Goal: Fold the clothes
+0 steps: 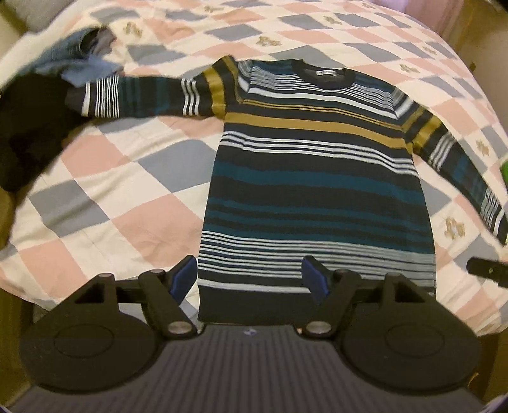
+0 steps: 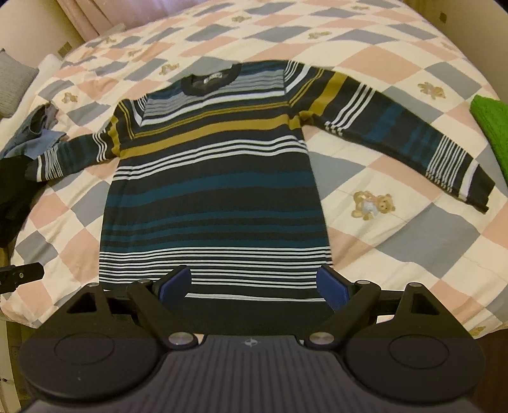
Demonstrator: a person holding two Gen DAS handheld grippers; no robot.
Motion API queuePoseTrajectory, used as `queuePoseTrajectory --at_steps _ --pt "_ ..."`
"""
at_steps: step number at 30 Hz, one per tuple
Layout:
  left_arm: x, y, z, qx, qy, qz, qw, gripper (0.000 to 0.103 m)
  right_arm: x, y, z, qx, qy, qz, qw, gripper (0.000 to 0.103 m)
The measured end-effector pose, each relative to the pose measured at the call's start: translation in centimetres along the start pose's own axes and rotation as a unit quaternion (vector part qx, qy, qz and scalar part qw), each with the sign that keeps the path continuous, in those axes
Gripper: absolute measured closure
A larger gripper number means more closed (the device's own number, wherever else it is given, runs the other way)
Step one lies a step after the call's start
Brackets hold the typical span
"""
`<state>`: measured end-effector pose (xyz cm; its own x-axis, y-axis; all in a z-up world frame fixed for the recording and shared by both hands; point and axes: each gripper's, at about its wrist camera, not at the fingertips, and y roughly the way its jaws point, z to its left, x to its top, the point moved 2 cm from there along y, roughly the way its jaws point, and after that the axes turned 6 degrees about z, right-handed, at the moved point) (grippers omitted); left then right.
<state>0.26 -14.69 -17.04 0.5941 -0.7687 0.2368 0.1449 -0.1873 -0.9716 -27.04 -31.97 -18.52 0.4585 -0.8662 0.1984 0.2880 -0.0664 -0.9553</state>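
Checkered bedding in pink, grey-blue and cream squares, some printed with teddy bears, spreads under both of my tongs across the bed point(image 1: 120, 197). My left tongs point(image 1: 249, 278) hang spread above the bottom hem of the striped sweater point(image 1: 311, 178), one blue pad over the hem's left corner edge and the other over the knit; nothing is pinched. Their jaws sit wide, as do those of my right tongs point(image 2: 254, 282), which hover open over the hem's right part, also empty.

From there the sweater lies flat and face up, collar far from me, both sleeves stretched outward. It is a fine knit in dark navy, teal, white and mustard bands. Its left cuff reaches a heap of blue and black clothes point(image 2: 28, 139) at the bed's edge. Beyond the right cuff lies a folded green cloth point(image 2: 492, 133), apart from it. A curtain point(image 2: 82, 16) hangs beyond the far corner of the bed.
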Motion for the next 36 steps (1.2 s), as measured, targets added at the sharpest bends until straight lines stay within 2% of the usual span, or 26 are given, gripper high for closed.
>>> queuePoseTrajectory --at_steps 5,7,9,12,14,18,21,25,26,27,28,29,31,34,36 --pt "3.8 3.4 6.3 -0.034 -0.056 -0.012 0.9978 0.033 2.2 2.5 2.2 -0.009 0.011 0.016 1.000 0.014" --pt "5.9 5.1 9.9 -0.050 -0.097 -0.024 0.9937 0.027 3.4 3.9 3.3 -0.017 0.020 0.025 0.999 0.013" --pt "8.1 6.8 13.6 -0.066 -0.143 -0.041 0.9867 0.027 4.7 5.5 4.7 -0.023 0.026 0.037 0.999 0.013" --pt "12.3 10.2 20.2 -0.065 -0.224 -0.088 0.9685 0.027 6.6 7.8 6.9 -0.032 0.031 0.053 0.998 0.013" --pt "15.2 12.4 24.1 -0.050 -0.264 -0.114 0.9564 0.027 7.7 9.3 8.5 -0.033 0.028 0.063 0.997 0.013" --pt "20.4 17.1 30.7 -0.031 -0.344 -0.140 0.9280 0.024 9.7 12.2 11.7 -0.035 0.017 0.084 0.996 0.012" --pt "23.0 20.6 34.4 -0.023 -0.395 -0.149 0.9061 0.024 10.5 14.3 13.3 -0.040 0.015 0.103 0.994 0.012" --pt "24.2 24.2 37.6 -0.034 -0.458 -0.156 0.8743 0.024 11.1 16.8 14.1 -0.049 0.018 0.130 0.990 0.012" --pt "24.2 24.7 37.8 -0.043 -0.468 -0.163 0.8672 0.027 11.2 17.4 14.3 -0.050 0.018 0.135 0.989 0.012" --pt "24.2 25.0 37.9 -0.050 -0.475 -0.168 0.8621 0.046 11.3 17.9 14.4 -0.051 0.018 0.141 0.989 0.012" --pt "24.2 25.1 37.7 -0.058 -0.477 -0.174 0.8596 0.089 11.4 18.4 14.5 -0.051 0.018 0.146 0.988 0.012" --pt "24.4 25.0 37.4 -0.066 -0.469 -0.180 0.8621 0.096 11.5 18.8 14.6 -0.050 0.017 0.149 0.987 0.012" --pt "24.5 23.4 36.0 -0.059 -0.448 -0.203 0.8687 0.096 11.7 19.4 14.7 -0.046 0.016 0.152 0.987 0.012" --pt "25.4 18.8 32.0 -0.057 -0.370 -0.249 0.8933 0.096 12.1 19.5 14.0 -0.036 0.022 0.150 0.988 0.012" --pt "26.2 14.8 27.2 -0.082 -0.285 -0.288 0.9105 0.097 12.4 19.4 13.3 -0.029 0.028 0.147 0.988 0.012"
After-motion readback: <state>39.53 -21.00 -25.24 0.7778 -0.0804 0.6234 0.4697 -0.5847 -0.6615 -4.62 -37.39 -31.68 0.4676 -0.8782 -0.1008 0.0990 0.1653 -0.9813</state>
